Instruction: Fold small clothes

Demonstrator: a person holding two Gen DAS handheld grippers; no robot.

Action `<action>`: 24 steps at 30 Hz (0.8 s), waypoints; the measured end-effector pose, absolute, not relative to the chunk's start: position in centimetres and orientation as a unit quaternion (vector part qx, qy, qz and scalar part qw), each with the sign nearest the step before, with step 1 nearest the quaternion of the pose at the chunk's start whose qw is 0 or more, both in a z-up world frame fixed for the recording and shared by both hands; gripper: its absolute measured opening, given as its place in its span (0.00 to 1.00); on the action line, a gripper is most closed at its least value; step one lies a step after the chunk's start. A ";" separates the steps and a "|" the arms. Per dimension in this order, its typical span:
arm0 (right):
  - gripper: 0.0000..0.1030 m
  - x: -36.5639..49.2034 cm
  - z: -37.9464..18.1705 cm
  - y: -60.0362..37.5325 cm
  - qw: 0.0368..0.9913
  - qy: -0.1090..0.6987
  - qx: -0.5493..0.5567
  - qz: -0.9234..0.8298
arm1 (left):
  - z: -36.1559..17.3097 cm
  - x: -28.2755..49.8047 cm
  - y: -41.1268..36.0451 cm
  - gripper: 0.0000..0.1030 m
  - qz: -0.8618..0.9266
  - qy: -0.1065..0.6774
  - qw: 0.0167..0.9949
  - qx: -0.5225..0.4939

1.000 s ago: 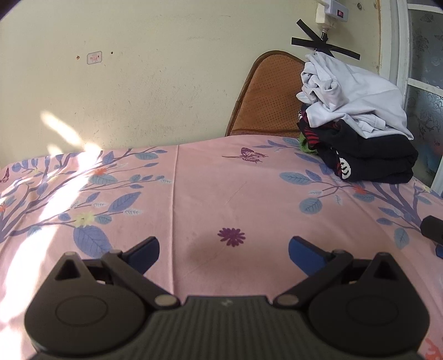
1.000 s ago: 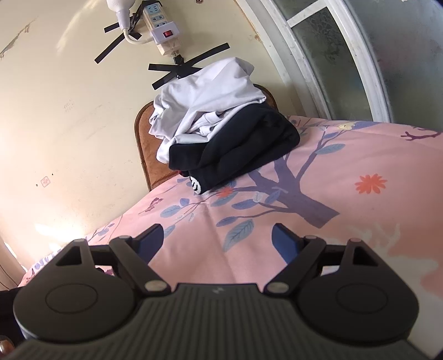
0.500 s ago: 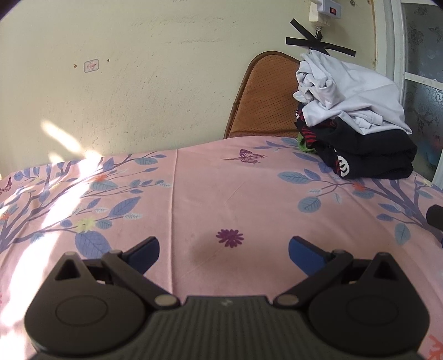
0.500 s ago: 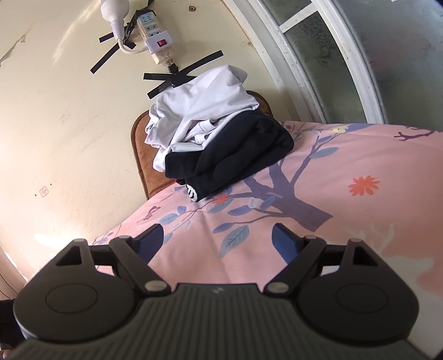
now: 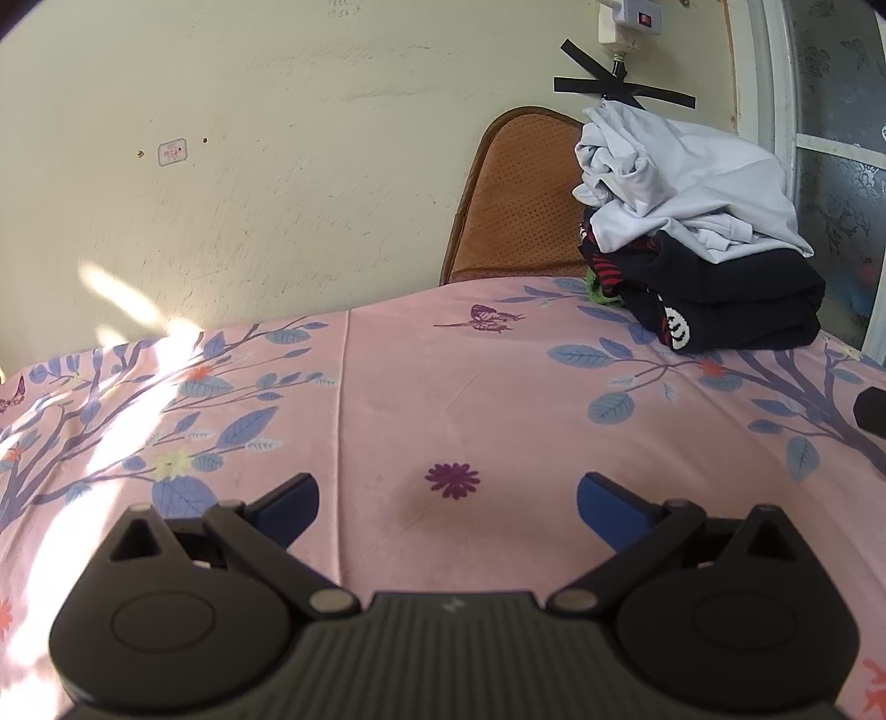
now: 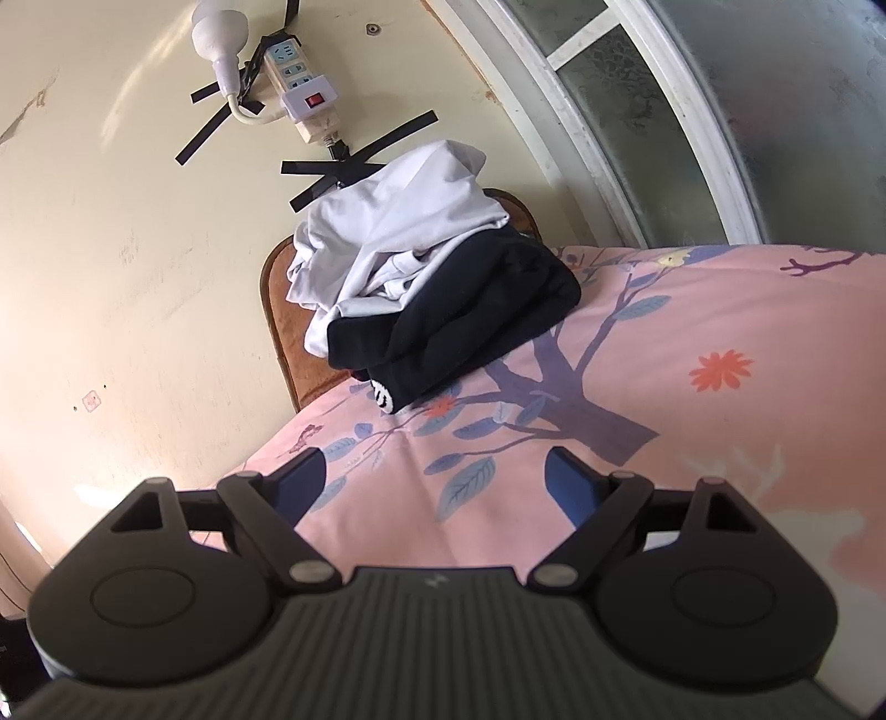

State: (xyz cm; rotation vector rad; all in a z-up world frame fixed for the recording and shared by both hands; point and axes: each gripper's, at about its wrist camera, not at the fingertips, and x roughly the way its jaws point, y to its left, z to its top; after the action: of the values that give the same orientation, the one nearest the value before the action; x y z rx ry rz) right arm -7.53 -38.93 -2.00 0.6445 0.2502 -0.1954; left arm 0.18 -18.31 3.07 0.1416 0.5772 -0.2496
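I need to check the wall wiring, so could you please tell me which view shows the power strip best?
The right wrist view: the whole power strip shows there, sockets and red switch included, taped to the wall above the pile of clothes. The left wrist view catches only its lower end at the top edge.

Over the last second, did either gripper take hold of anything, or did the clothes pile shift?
Nothing grasped or released. The right gripper edged closer to the pile, the crumpled white shirt on folded black garments, which looms slightly larger. The left gripper tilted slightly. Both jaws stay open and empty; the pile and pink floral bedsheet are unchanged.
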 end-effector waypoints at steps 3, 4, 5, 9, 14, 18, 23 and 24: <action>0.86 -7.5 -2.0 -39.0 0.935 0.121 0.318 -0.095 | 3.1 0.2 -18.3 1.00 -0.123 0.283 0.949 0.070; 0.86 -7.5 -2.0 -39.1 0.935 0.121 0.318 -0.096 | 3.1 0.2 -18.3 1.00 -0.124 0.283 0.949 0.071; 0.86 -7.5 -2.0 -39.1 0.935 0.121 0.319 -0.096 | 3.1 0.1 -18.4 1.00 -0.124 0.282 0.949 0.071; 0.86 -7.6 -2.0 -39.2 0.935 0.119 0.320 -0.096 | 3.1 0.1 -18.4 1.00 -0.124 0.282 0.949 0.072; 0.86 -7.6 -2.0 -39.2 0.935 0.119 0.321 -0.097 | 3.1 0.1 -18.4 1.00 -0.125 0.282 0.949 0.072; 0.86 -7.6 -2.0 -39.1 0.934 0.118 0.322 -0.097 | 3.1 0.1 -18.4 1.00 -0.125 0.281 0.949 0.073; 0.86 -7.7 -2.0 -39.2 0.933 0.117 0.324 -0.099 | 3.1 0.0 -18.4 1.00 -0.126 0.279 0.949 0.076; 0.86 -7.7 -2.0 -39.2 0.933 0.117 0.325 -0.099 | 3.1 0.0 -18.4 1.00 -0.126 0.279 0.949 0.077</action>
State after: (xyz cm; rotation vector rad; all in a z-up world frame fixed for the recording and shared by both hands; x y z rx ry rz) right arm -7.70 -39.19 -2.00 0.6654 0.2391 -0.2029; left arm 0.04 -18.40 3.13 0.1560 0.5685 -0.2571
